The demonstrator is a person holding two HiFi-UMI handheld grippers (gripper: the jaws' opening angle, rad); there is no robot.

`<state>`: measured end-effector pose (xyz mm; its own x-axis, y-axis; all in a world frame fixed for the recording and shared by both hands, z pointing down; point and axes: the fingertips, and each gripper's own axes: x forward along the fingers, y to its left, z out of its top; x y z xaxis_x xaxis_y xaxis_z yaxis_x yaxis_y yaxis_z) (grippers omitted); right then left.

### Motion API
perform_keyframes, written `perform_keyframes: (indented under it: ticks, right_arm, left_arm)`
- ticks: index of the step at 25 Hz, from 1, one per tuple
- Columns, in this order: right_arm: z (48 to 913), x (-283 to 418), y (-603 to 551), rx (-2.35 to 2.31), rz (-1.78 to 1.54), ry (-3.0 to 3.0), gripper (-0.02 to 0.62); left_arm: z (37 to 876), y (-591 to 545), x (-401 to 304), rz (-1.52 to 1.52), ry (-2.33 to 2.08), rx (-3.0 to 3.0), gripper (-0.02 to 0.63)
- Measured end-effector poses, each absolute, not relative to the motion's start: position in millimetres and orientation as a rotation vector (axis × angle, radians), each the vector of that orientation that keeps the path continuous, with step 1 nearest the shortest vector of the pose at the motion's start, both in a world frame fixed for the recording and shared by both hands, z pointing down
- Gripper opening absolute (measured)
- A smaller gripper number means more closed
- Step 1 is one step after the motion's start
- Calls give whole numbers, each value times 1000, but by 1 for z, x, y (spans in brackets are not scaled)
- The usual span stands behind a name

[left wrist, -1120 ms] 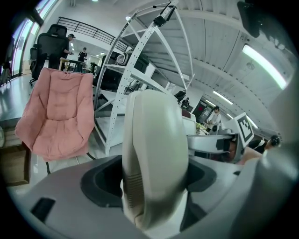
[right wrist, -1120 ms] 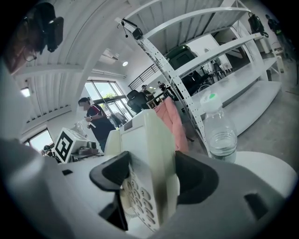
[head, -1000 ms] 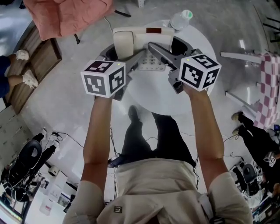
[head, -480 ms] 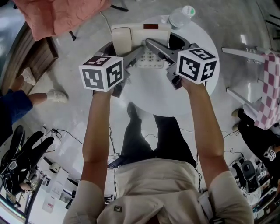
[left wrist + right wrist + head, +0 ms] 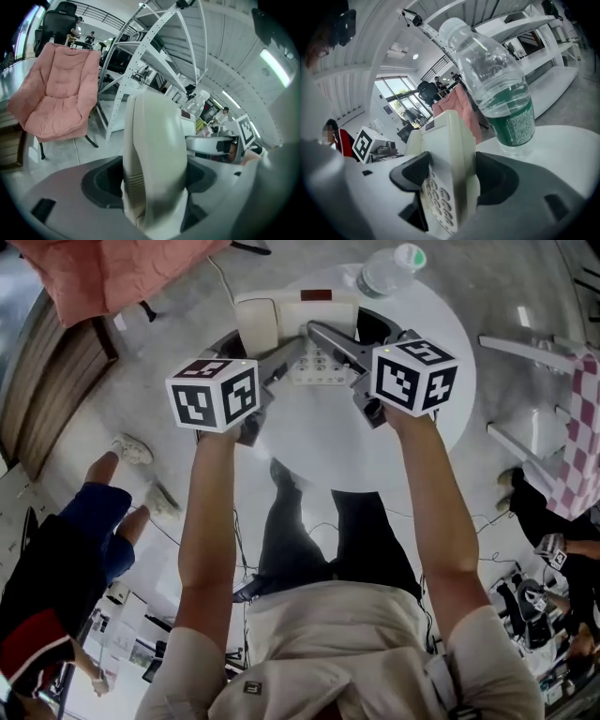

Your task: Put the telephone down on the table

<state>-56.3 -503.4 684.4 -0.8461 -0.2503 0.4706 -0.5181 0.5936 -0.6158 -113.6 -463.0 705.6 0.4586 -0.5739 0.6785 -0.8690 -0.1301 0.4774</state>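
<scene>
A cream desk telephone [image 5: 302, 317] is held between both grippers at the far edge of the round white table [image 5: 403, 432]. My left gripper [image 5: 274, 360] is shut on its handset end [image 5: 154, 154], which fills the gap between the jaws in the left gripper view. My right gripper [image 5: 328, 337] is shut on the keypad side [image 5: 449, 164], with the buttons showing between the jaws. Whether the telephone's base touches the tabletop cannot be told.
A clear water bottle [image 5: 388, 270] with a green label [image 5: 506, 93] stands on the table just right of the telephone. A pink padded chair [image 5: 122, 273] is at the far left. A white chair with checked cloth [image 5: 577, 418] stands right. A person [image 5: 89, 540] walks at left.
Both grippers keep their hold on the telephone, nearly in place. The person on the floor at left has walked toward the near side.
</scene>
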Motion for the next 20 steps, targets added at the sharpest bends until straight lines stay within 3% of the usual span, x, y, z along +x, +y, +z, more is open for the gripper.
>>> perform_keyframes:
  ticks: [12,20]
  right_arm:
    - [717,-54,-521,753,1104,-2491,302]
    - [730,-49,-527,876,918,-2504,304]
  left_arm:
    - [728,-479,-119,320,-1336,1794,356]
    - [737,-483,-120,270,-1462,1806,356]
